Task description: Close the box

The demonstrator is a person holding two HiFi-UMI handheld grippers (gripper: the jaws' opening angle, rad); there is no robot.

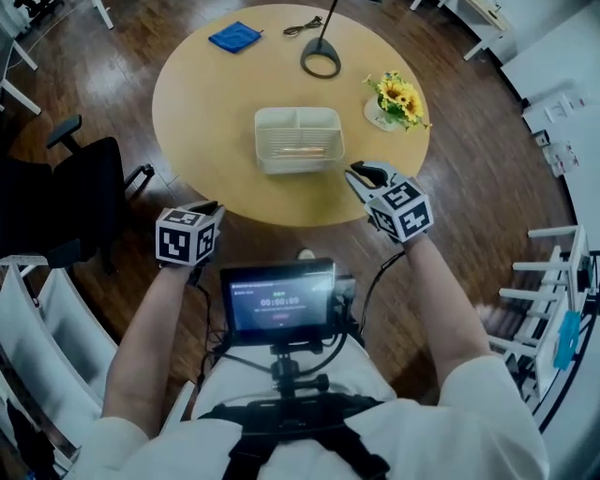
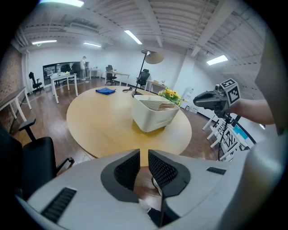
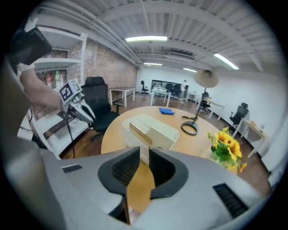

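Observation:
A cream plastic box (image 1: pixel 298 139) with a ribbed top stands in the middle of the round wooden table (image 1: pixel 206 103). In the right gripper view a flap-like ridge stands up along the top of the box (image 3: pixel 153 128). My left gripper (image 1: pixel 208 208) hovers off the table's near edge, left of the box, and its jaws (image 2: pixel 144 157) stand a narrow gap apart with nothing between them. My right gripper (image 1: pixel 364 172) is over the near right edge, close to the box's right corner. Its jaws (image 3: pixel 144 155) are slightly apart and hold nothing.
A blue cloth (image 1: pixel 234 37), a cable (image 1: pixel 302 26) and a lamp's ring base (image 1: pixel 321 58) lie at the table's far side. Sunflowers (image 1: pixel 398 98) stand at its right. A black office chair (image 1: pixel 66 187) is at the left, white racks (image 1: pixel 553 281) at the right.

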